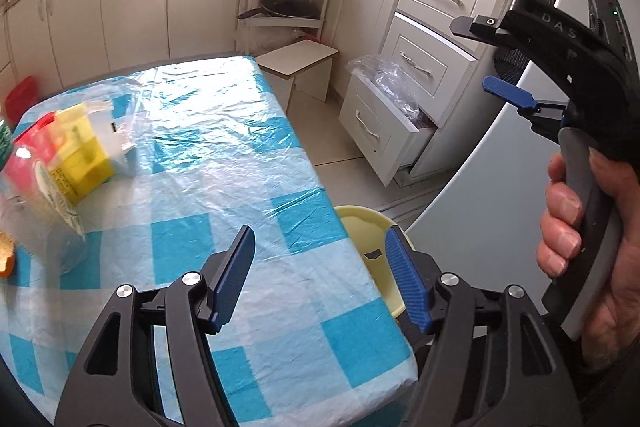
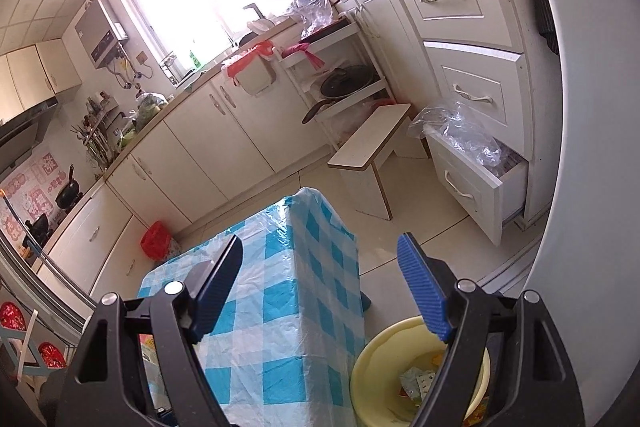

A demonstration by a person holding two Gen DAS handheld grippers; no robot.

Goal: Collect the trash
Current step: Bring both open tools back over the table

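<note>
A table under a blue-and-white checked plastic cloth (image 1: 224,163) (image 2: 280,311) fills the left wrist view. At its left edge lie yellow and red packets (image 1: 68,155) under clear wrap, with a scrap of orange peel (image 1: 6,259) beside them. A pale yellow basin (image 1: 366,231) (image 2: 380,355) stands on the floor by the table's right side and holds paper scraps (image 2: 418,383). My left gripper (image 1: 320,239) hangs open over the table's near right part, nothing between its fingers. My right gripper (image 2: 320,247) (image 1: 492,61), held in a hand, is open and empty above the basin side.
White cabinets run along the back. The lowest drawer (image 1: 380,127) (image 2: 480,187) stands pulled out with a clear plastic bag in it. A low white stool (image 1: 298,61) (image 2: 372,147) and a pan rack (image 1: 284,7) stand beyond the table. A red bin (image 2: 156,241) sits on the floor.
</note>
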